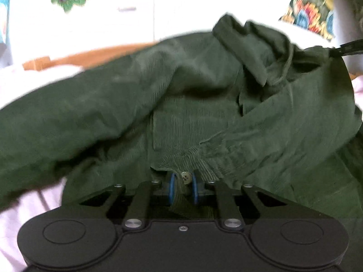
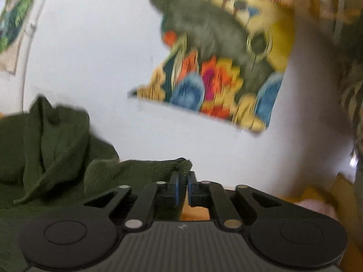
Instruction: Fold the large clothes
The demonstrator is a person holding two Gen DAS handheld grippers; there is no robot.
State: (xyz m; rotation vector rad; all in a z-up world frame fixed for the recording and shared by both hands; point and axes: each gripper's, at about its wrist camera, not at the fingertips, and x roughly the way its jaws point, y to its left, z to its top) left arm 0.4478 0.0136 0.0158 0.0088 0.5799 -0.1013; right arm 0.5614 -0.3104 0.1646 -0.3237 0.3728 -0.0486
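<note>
Left tool (image 1: 183,187) pinches the jacket (image 1: 181,104) at a buttoned cuff (image 1: 197,158); the garment runs far and rightward from it over a pink sheet (image 1: 22,204). Right tool (image 2: 183,187) pinches a ribbed edge (image 2: 158,165), the jacket's bulk lying to its left. Next, I judge, both edges swing together.

A white wall (image 2: 90,68) is seen behind, hung with a colourful patterned cloth (image 2: 217,68). A pale pink sheet (image 1: 13,204) and an orange-brown wooden edge (image 1: 95,54) are visible below.
</note>
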